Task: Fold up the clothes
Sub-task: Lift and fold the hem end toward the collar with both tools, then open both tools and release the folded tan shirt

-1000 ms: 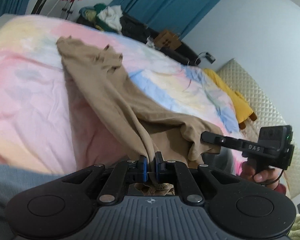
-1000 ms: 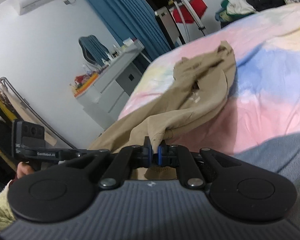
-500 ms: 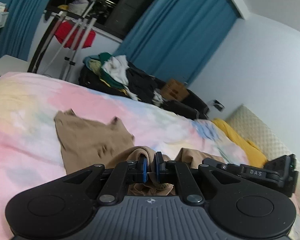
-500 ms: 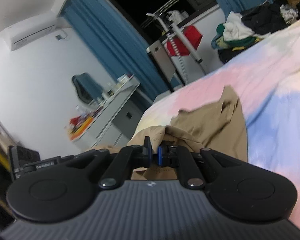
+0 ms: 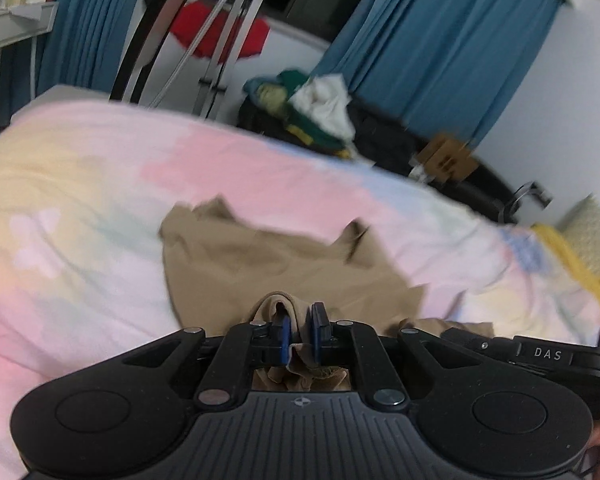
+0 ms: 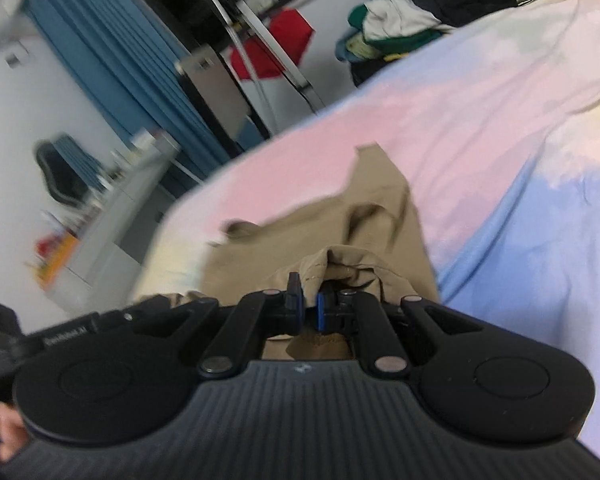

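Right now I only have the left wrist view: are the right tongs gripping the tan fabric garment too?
Observer: Yes, the right tongs are shut on a bunched fold of the tan fabric garment.
Operator: What lies past their right side?
Observer: A light blue patch of the pastel bedsheet.
Operator: Anything off the bed on their left?
Observer: A grey desk with a dark chair behind it, both blurred.

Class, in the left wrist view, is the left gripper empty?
No, the left gripper is shut on a fold of the tan garment.
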### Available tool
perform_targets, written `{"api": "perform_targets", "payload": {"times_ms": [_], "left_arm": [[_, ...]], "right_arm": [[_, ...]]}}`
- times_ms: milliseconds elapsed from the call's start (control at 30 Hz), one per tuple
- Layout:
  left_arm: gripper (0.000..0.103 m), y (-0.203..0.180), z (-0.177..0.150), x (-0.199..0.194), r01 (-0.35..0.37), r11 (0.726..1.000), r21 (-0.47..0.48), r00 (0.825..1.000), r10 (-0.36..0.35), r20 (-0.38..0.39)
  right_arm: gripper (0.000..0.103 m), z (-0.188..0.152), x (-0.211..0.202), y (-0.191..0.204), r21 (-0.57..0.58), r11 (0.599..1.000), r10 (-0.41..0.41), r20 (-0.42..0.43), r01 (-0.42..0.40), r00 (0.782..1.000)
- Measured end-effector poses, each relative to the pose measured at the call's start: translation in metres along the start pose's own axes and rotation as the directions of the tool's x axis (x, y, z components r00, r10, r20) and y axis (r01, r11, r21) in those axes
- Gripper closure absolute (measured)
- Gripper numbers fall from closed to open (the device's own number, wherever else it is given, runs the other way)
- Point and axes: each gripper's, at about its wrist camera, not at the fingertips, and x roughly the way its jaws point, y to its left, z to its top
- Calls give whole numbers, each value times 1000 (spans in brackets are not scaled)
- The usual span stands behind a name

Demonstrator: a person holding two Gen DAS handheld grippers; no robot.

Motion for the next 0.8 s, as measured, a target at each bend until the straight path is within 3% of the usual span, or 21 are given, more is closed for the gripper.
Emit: {"api": "perform_targets", "payload": {"times_ms": [133,200,267,333,400,800], "left_arm": [[83,-5,-8,-1,-29,999,21,1000,29,0],[73,-8,-12,-1,-44,999,31,999,44,0],[55,-11,-15,-2,-58,997,41,998,58,0],[41,-17,-21,-11,-70,997,42,997,70,16],[32,-29,-30,-31,-82,995,48,996,81,28],[21,-90,-93,-129,-108,971,213,992,89,94]], "right_arm": [[91,-9,17,-3,-51,998,-49,2,49,999],[90,-9,18,-2,-52,997,-52,8,52,999],[82,-8,11,1,-51,997,-51,20,52,998],[49,-9,-1,5,-62,997,-49,43,52,998],[33,-14,-17,11,-80,995,-48,80,55,996],[30,-49,-106,52,-250,964,-59,111,86,992]]}}
